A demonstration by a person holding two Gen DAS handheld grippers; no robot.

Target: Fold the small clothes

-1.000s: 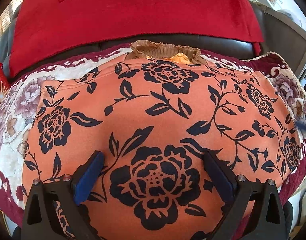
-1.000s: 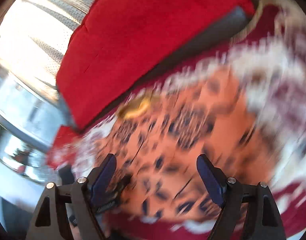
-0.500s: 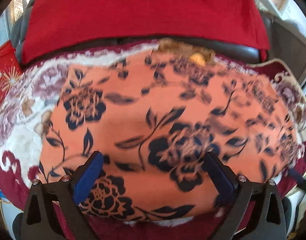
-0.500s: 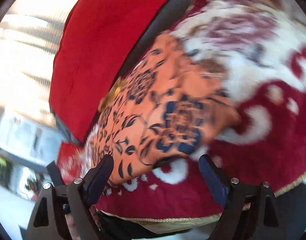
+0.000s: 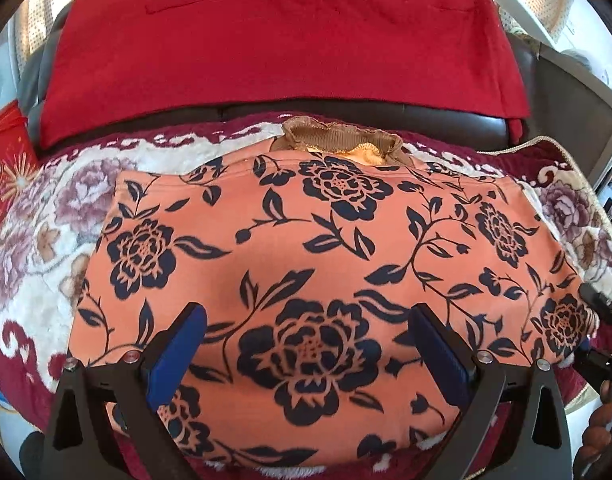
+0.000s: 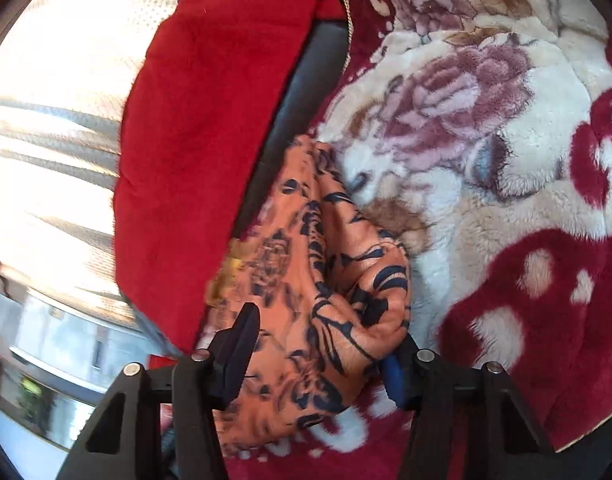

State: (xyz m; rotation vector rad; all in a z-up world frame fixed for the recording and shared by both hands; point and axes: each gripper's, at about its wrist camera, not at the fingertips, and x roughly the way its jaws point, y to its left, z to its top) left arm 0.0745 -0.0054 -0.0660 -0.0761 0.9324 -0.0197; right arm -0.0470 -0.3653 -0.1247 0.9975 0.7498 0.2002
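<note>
The orange floral garment lies flat on the plush blanket, the left gripper hovering released above it, while the right gripper straddles its right edge, jaws not yet clenched, positioned to lift a fold.

L wrist cam: low over floral garment, facing red cushion. R wrist cam: close at garment's edge, rolled sideways. Both share garment, cushion, blanket.
</note>
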